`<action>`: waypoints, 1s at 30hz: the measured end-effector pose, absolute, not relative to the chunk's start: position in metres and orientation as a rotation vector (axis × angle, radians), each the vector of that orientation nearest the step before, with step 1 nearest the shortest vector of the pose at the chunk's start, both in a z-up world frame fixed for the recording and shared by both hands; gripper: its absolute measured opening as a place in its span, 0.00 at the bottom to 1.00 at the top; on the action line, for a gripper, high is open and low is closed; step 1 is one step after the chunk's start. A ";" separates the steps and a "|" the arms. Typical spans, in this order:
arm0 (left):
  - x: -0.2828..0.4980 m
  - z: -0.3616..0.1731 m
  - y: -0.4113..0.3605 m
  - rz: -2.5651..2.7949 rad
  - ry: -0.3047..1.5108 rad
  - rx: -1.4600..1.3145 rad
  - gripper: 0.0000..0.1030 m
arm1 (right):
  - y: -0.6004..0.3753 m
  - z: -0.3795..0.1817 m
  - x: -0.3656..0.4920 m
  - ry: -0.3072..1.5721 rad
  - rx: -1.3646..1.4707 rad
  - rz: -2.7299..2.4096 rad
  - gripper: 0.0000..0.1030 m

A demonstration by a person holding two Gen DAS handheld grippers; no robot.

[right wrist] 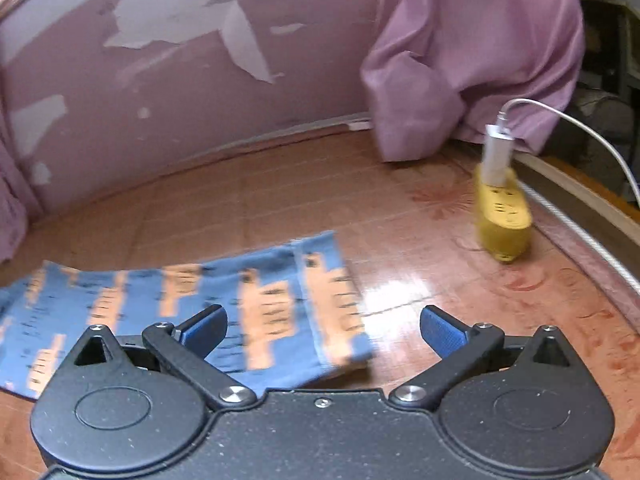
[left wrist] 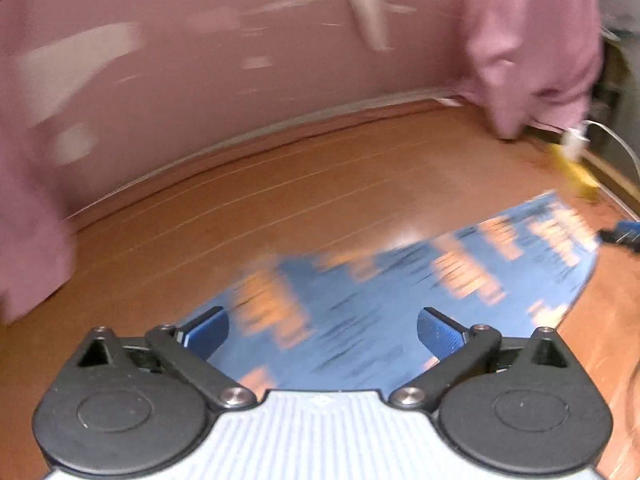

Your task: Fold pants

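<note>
Soft cloth pants lie on a glossy floor (wood-look, reflecting light) below peeling wall paint.

The pants are blue with rows of orange blocks and short dark dashes, lying on a glossy orange-brown floor with faint reddish flower prints. The right tongs and left tongs have black arms and blue pads. Behind, the wall is mauve with pale peeled patches, the curtain pinkish-purple, the power strip yellow with a white plug.
</note>
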State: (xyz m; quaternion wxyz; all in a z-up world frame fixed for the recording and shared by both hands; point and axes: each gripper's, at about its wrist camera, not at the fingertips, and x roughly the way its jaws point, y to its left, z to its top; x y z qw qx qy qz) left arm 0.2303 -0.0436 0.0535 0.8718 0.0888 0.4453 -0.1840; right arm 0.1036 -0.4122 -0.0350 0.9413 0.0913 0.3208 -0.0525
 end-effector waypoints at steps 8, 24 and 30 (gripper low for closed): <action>0.319 0.060 -0.283 -0.703 1.118 0.684 1.00 | -0.448 -0.052 0.106 0.727 0.299 -0.049 0.99; 0.373 -0.012 -0.396 -1.223 1.244 0.569 0.81 | -0.474 -0.068 0.106 0.737 0.492 0.066 0.99; 0.381 -0.027 -0.392 -1.164 1.281 0.551 0.56 | -0.474 -0.068 0.104 0.728 0.496 0.073 0.99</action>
